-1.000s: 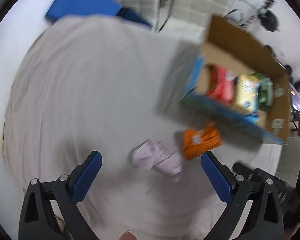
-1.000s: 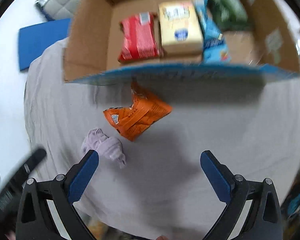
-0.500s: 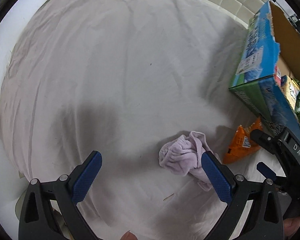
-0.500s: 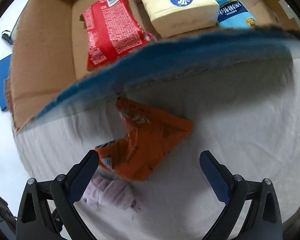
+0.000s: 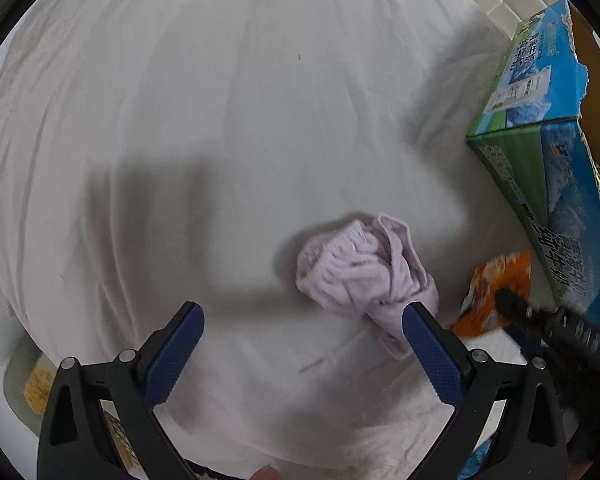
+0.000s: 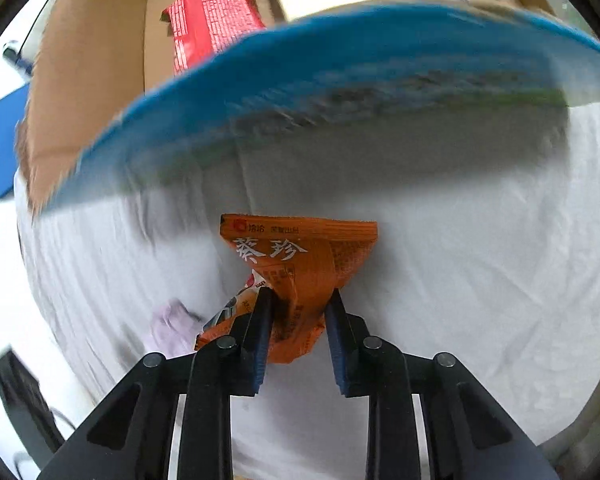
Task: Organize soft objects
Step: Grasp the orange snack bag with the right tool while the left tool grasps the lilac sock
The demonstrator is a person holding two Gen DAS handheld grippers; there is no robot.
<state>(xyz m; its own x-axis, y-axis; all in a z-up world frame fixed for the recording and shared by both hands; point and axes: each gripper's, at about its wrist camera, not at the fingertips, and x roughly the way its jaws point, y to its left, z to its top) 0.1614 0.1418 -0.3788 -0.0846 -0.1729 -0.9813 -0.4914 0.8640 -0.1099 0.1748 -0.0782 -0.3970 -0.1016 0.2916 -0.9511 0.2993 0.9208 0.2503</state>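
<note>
Two fingers (image 6: 260, 332) pinch crinkled orange packet (image 6: 300, 264) — fuzzy lilac cloth (image 5: 364, 276) nearby.

Bench (image 5: 220, 100) covered with a wrinkled white sheet. On it: crumpled lilac cloth (image 5: 364, 272), orange snack packet (image 5: 496, 292) just right of the cloth, open blue-green cardboard box (image 5: 548, 184) right of the cloth, its wall just beyond the packet.

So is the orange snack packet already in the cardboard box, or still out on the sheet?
Out. The orange snack packet is pinched in the right hand-held gripper in front of the cardboard box, over the white sheet.
</note>
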